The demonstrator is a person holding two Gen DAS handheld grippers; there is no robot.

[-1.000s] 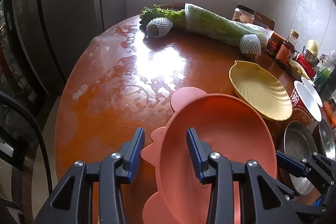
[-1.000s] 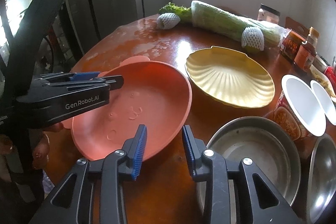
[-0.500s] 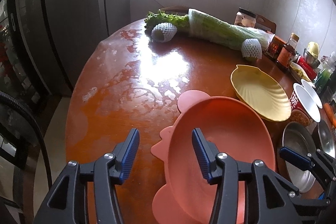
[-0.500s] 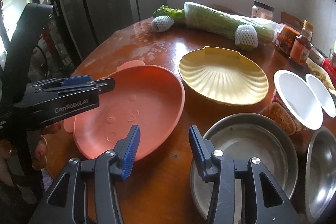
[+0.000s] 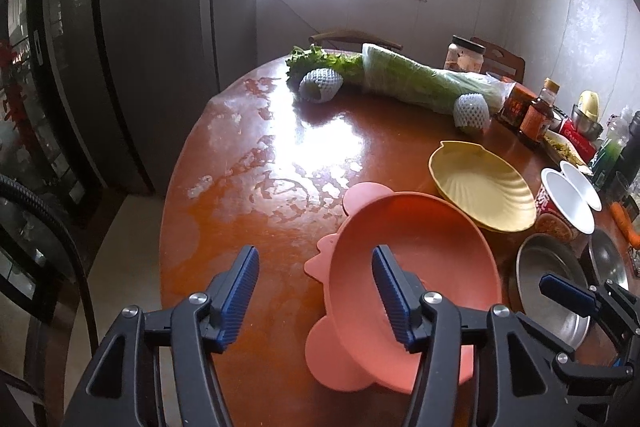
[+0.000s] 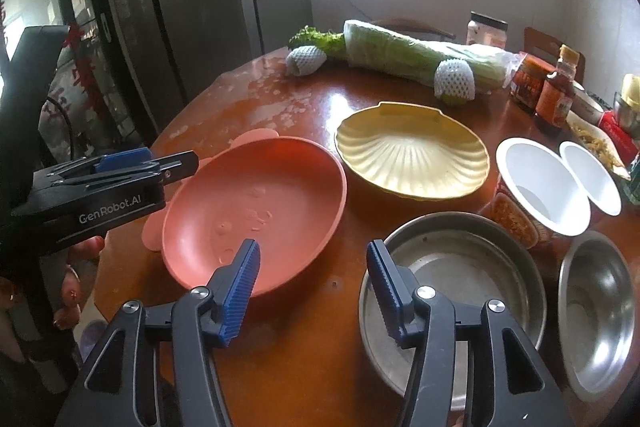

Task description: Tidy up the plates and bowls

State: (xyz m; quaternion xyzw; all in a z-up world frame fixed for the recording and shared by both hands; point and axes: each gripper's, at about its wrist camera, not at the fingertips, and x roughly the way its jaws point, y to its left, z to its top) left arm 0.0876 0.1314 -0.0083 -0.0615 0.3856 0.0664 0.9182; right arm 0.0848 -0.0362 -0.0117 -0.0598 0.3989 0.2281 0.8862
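A pink bear-shaped plate [image 5: 416, 255] [image 6: 260, 211] lies on the round wooden table [image 5: 280, 147]. A yellow shell-shaped dish [image 5: 480, 183] [image 6: 412, 151] sits just beyond it. A steel plate [image 6: 460, 267] [image 5: 552, 291] and a steel bowl [image 6: 596, 307] lie to the right. My left gripper [image 5: 316, 291] is open and empty, straddling the pink plate's near left rim; it also shows in the right wrist view [image 6: 160, 163]. My right gripper [image 6: 312, 287] is open and empty, above the gap between the pink plate and the steel plate.
Wrapped cabbage [image 6: 420, 55], lettuce and two foam-netted fruits [image 6: 456, 79] lie at the far edge. Noodle cups with white lids [image 6: 540, 187], sauce jars and bottles [image 6: 556, 95] crowd the right side. A dark fridge [image 5: 60, 67] stands to the left.
Both grippers opened wider and drew back and up from the plates. The pink plate now lies free on the table.
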